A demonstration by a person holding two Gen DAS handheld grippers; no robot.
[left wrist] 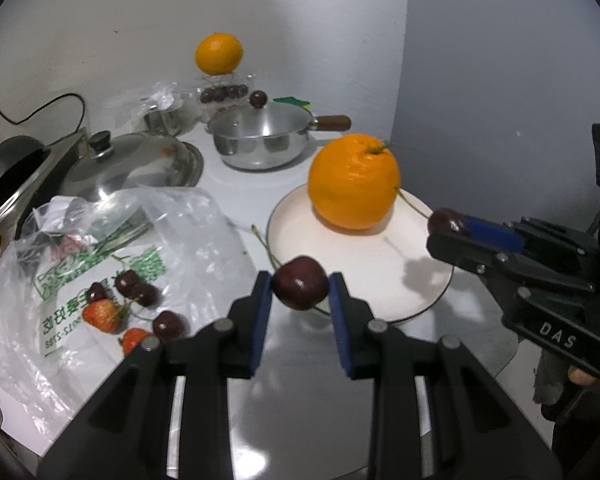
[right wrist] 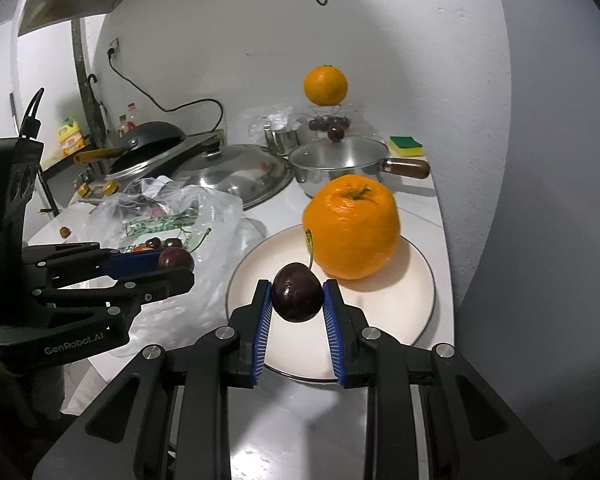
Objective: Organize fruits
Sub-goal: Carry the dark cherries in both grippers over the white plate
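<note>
Left gripper [left wrist: 300, 290] and right gripper [right wrist: 298, 298] each pinch a cherry, tilted downward over the plate [right wrist: 416, 308].

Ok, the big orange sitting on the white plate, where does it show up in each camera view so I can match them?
Left wrist view: the big orange sits right of center, on the far part of the white plate, beyond the cherry in the left tool.
Right wrist view: the big orange is just right of center, on the plate's far side.
Shared landmark: the steel pan with the wooden handle behind it.

Both wrist views toward plate [left wrist: 416, 300]
</note>
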